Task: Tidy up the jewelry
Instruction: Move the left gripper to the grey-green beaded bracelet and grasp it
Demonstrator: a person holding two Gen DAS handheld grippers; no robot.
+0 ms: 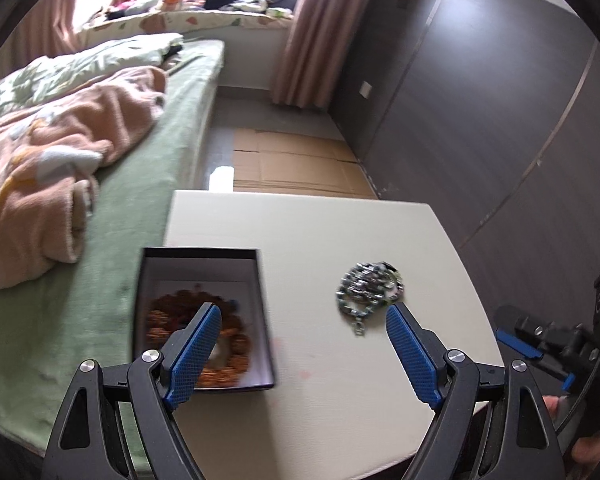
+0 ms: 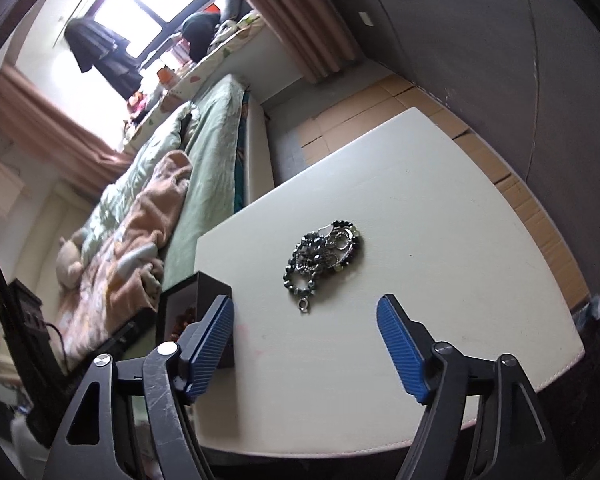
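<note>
A heap of silver and dark bead jewelry (image 1: 370,288) lies on the white table (image 1: 340,380); it also shows in the right wrist view (image 2: 324,258). A black open box (image 1: 204,316) at the table's left edge holds an amber bead bracelet (image 1: 228,344); the box (image 2: 198,312) is partly hidden behind a finger in the right wrist view. My left gripper (image 1: 302,320) is open and empty, above the table between box and heap. My right gripper (image 2: 305,312) is open and empty, just short of the heap; it also shows at the left wrist view's right edge (image 1: 540,344).
A bed (image 1: 112,216) with a green sheet and pink blanket runs along the table's left side. Flattened cardboard (image 1: 296,164) covers the floor beyond the table. A grey wardrobe (image 1: 480,100) stands to the right. A black device with a cable (image 2: 24,320) sits at the left.
</note>
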